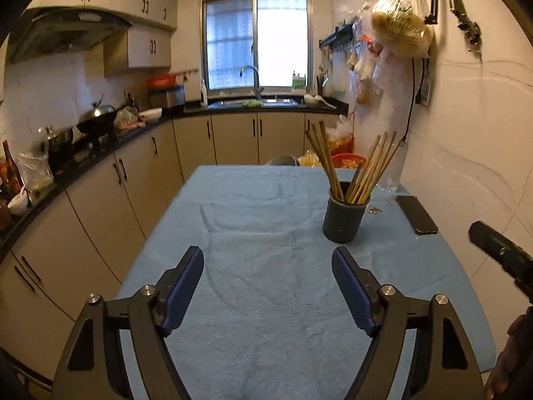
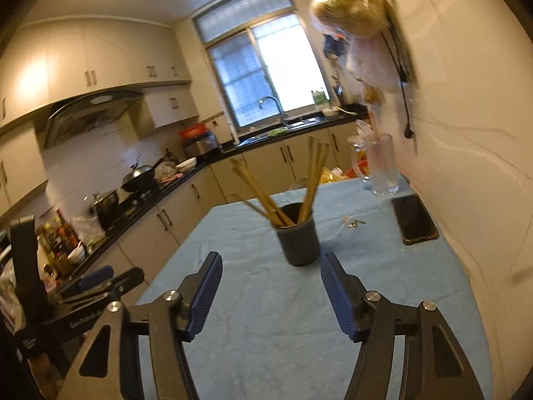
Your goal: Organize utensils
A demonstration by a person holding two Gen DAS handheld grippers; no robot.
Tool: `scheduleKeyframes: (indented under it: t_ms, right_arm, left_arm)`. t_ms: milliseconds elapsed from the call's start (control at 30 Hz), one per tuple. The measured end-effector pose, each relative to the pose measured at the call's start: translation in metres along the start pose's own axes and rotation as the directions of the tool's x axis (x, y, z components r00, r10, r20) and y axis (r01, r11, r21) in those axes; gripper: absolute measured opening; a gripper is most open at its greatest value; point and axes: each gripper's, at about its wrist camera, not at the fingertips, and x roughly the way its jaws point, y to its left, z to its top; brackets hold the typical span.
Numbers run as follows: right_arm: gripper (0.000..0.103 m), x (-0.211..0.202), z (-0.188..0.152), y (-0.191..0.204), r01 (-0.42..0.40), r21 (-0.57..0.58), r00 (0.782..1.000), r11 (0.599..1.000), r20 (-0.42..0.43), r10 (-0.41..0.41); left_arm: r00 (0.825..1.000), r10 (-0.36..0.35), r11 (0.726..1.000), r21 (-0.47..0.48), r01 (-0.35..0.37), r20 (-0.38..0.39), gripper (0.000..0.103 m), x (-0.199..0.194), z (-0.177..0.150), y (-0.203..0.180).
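A dark grey cup (image 1: 343, 218) holding several wooden chopsticks (image 1: 363, 170) stands on the blue cloth-covered table (image 1: 260, 266), right of centre. It also shows in the right wrist view (image 2: 299, 239), with the chopsticks (image 2: 263, 196) fanned out. My left gripper (image 1: 268, 260) is open and empty, above the cloth, short of and left of the cup. My right gripper (image 2: 271, 266) is open and empty, just in front of the cup. The right gripper's body (image 1: 503, 253) shows at the right edge of the left wrist view; the left gripper (image 2: 96, 283) shows at the lower left of the right wrist view.
A black phone (image 1: 416, 214) lies by the right wall, also in the right wrist view (image 2: 414, 220). A clear glass pitcher (image 2: 381, 166) stands at the table's far right corner. Small bits (image 2: 354, 222) lie near the phone. Kitchen counter with pots (image 1: 96, 123) runs along the left.
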Motion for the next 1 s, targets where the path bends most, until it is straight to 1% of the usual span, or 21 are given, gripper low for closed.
scheduleKeyframes:
  t_ms: [100,333,567,700,900,1000]
  right_arm:
    - [0.065,-0.011,-0.002,0.009,-0.008,-0.008,1.0,1.0,0.005,0.008]
    - [0.066,-0.027,0.0,0.022,0.009,-0.015,1.0,1.0,0.024,-0.008]
    - [0.066,-0.037,0.0,0.034,0.02,-0.044,0.999,0.999,0.039,-0.018]
    - [0.069,-0.042,0.0,0.034,0.034,-0.048,0.998,0.998,0.058,-0.031]
    - [0.07,-0.036,0.001,0.032,0.023,-0.039,0.999,0.999,0.041,-0.021]
    - [0.07,-0.034,0.001,0.033,0.024,-0.044,0.999,0.999,0.037,-0.022]
  left_arm:
    - [1.0,0.001,1.0,-0.002,-0.001,0.018,0.082,-0.013,0.0,-0.001]
    - [1.0,0.021,1.0,-0.01,-0.021,0.01,0.085,-0.028,-0.005,0.0]
    - [0.999,0.05,0.998,-0.026,-0.051,-0.006,0.087,-0.031,-0.008,0.003]
    - [0.998,0.066,0.997,-0.035,-0.066,-0.007,0.088,-0.032,-0.011,0.003]
    - [0.997,0.077,0.997,-0.024,-0.077,-0.006,0.088,-0.029,-0.01,0.001]
    - [0.997,0.074,0.997,-0.025,-0.075,-0.019,0.088,-0.025,-0.011,0.003]
